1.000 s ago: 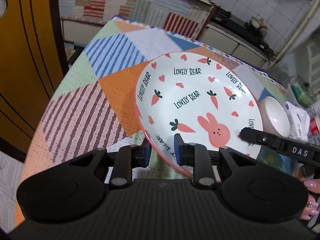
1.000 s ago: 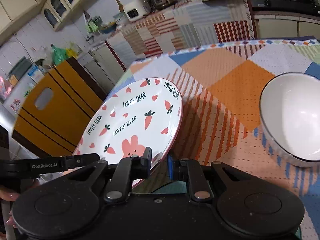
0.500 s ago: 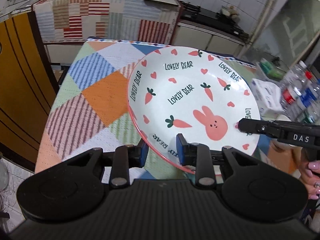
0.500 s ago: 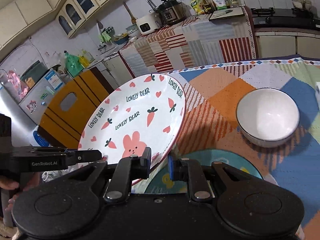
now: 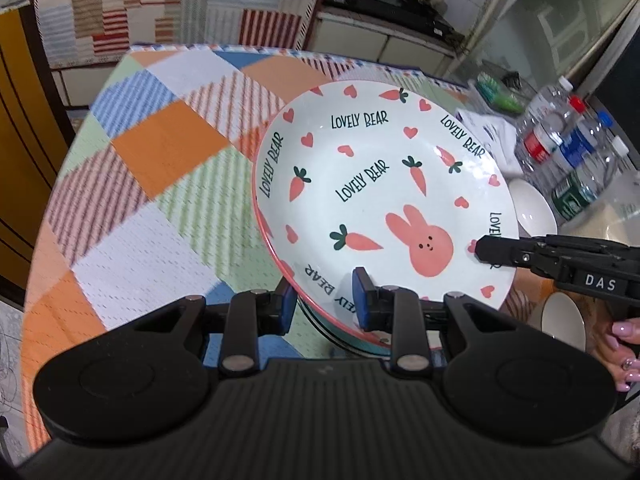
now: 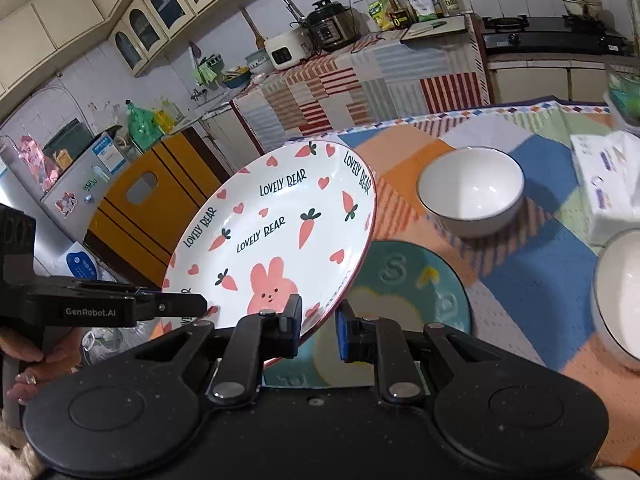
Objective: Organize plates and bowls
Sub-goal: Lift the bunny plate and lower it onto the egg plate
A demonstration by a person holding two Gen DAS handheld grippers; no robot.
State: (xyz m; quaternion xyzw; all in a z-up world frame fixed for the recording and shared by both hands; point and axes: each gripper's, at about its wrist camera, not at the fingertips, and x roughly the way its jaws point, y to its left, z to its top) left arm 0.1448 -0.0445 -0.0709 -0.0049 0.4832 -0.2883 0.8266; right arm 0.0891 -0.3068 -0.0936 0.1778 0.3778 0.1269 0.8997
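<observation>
Patchwork tablecloth (image 5: 168,152) over the table, tiled kitchen behind with a striped-cloth counter (image 6: 360,80) and a stove (image 6: 552,36). Bunny plate (image 5: 380,200) up off the table, tilted, above a teal plate (image 6: 420,292) near the front edge. Left gripper (image 5: 325,306) and right gripper (image 6: 318,328) both clamped on its rim. White bowl (image 6: 472,192) mid-table, a second bowl (image 6: 620,296) cut off at the right edge. Water bottles (image 5: 568,152) blurry.

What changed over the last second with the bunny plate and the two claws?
The bunny plate has been lifted off the tablecloth and now hangs tilted above the teal plate, which shows beneath it. Both the left claw and the right claw still straddle its rim. The white bowl stayed put.
</observation>
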